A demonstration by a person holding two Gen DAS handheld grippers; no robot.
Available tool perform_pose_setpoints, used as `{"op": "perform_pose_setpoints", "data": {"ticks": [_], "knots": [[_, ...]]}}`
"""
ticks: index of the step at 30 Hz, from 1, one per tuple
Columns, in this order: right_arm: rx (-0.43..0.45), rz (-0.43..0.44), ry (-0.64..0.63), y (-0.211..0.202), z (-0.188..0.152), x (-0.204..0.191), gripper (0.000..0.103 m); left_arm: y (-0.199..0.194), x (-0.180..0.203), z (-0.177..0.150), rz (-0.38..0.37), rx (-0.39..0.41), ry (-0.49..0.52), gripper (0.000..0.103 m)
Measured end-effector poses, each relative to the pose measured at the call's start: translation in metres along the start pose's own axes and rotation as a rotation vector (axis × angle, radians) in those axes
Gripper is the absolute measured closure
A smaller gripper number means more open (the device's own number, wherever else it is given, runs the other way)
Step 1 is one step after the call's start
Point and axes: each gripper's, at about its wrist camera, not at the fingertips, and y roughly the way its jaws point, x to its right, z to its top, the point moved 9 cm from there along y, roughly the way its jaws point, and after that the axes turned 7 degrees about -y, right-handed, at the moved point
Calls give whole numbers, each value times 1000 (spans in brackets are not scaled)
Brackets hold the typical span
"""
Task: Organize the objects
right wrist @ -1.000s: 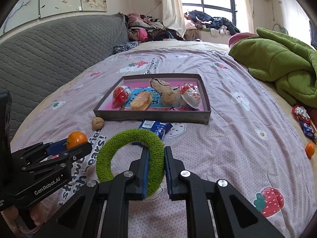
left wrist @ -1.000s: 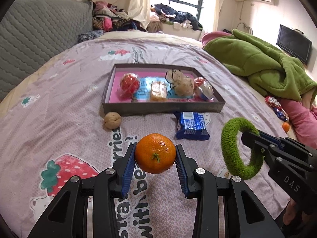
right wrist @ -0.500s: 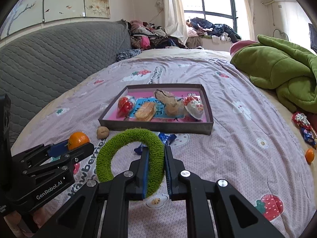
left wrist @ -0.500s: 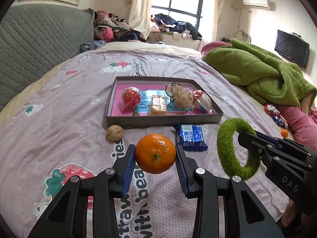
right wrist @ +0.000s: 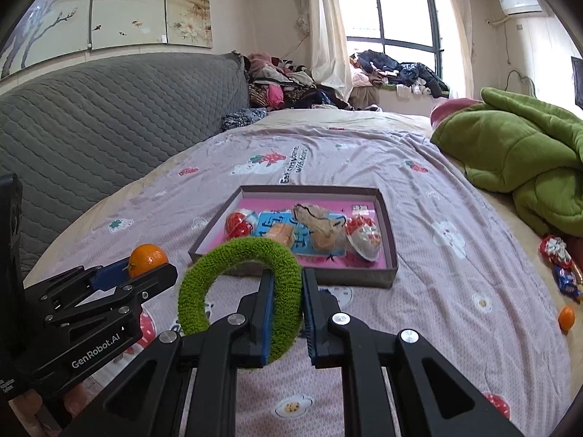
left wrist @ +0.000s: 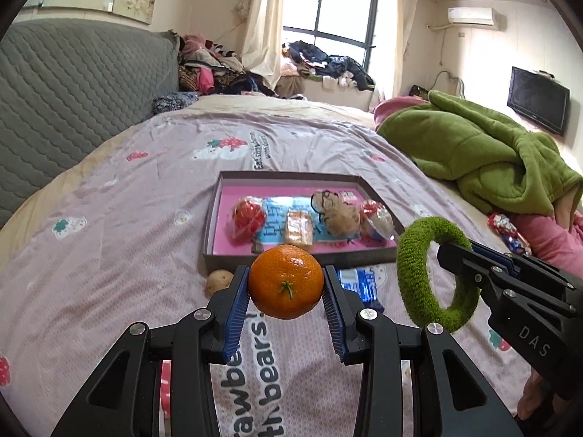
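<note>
The orange (left wrist: 286, 287) is held in the left tool (left wrist: 286, 293), the green ring (right wrist: 240, 284) pinched in the right tool (right wrist: 285, 313). Both should be carried level to the tray (left wrist: 215, 225) ahead and released only over bare pink floor.

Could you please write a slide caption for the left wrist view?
Left gripper holds an orange before the snack tray on the bed.

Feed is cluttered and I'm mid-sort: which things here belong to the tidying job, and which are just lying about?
In play:
- orange, in left gripper
- green fuzzy ring, in right gripper
- tray with wrapped snacks
- blue packet and walnut beside it

Lying about:
- green blanket
- clothes pile
- TV
</note>
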Motion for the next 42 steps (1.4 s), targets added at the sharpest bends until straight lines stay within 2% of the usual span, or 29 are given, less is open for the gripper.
{"op": "perform_pose_setpoints", "data": {"ticks": [13,31,42], "knots": [[37,-27,-6,7,38,15,88,0,1,47,7,63,22,63],[76,-78,-25,27,81,29,88,37,-1,102,27,73,28,63],[60,-82,-20,50,82,34,88,76,-14,103,36,38,20,63]]}}
